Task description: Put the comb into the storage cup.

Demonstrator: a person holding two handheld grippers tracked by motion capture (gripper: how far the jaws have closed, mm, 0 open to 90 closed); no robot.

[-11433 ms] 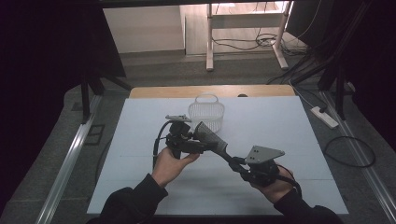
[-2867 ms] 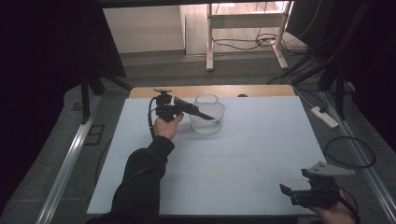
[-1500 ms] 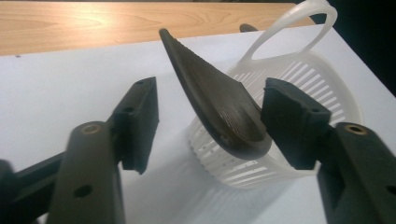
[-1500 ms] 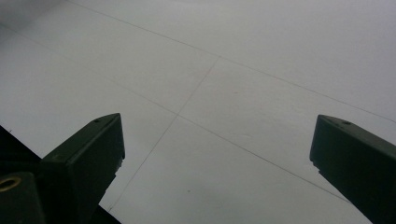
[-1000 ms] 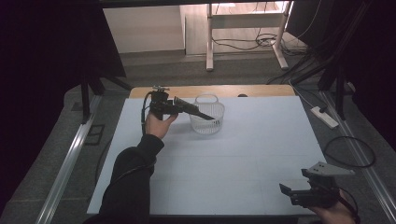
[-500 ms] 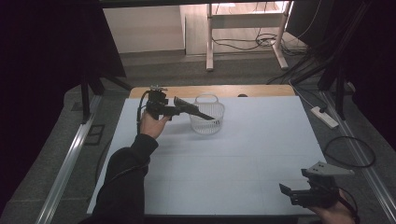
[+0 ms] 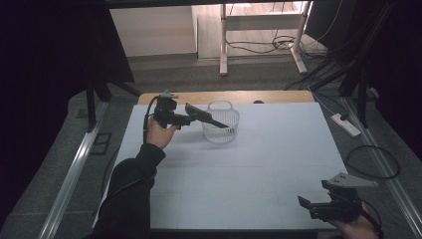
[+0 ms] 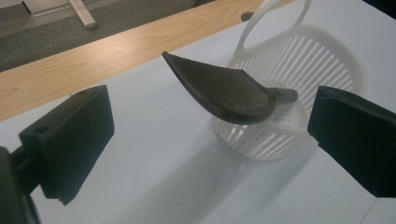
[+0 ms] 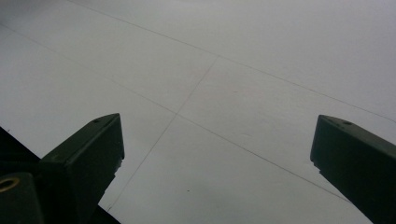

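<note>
Resting tilted in the white basket (image 7: 221, 127) near the table's far edge, the stiff, light black spatula (image 8: 224, 91) looks best gripped at its ribbed handle. The left gripper (image 8: 210, 140) gapes wide, empty, beside it. The right gripper (image 9: 219, 158), at the near right corner, is spread wide too, empty.

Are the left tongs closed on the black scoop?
No, in the left gripper view the left tongs stand wide open, and the black scoop rests apart on the white basket.

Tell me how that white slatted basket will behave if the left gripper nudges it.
The white basket looks like thin plastic with slotted walls, so probably light and apt to slide on the smooth table. The dark tool leans out over its rim, which might tip it toward that side. Its walls and hoop handle look slender and may flex.
</note>
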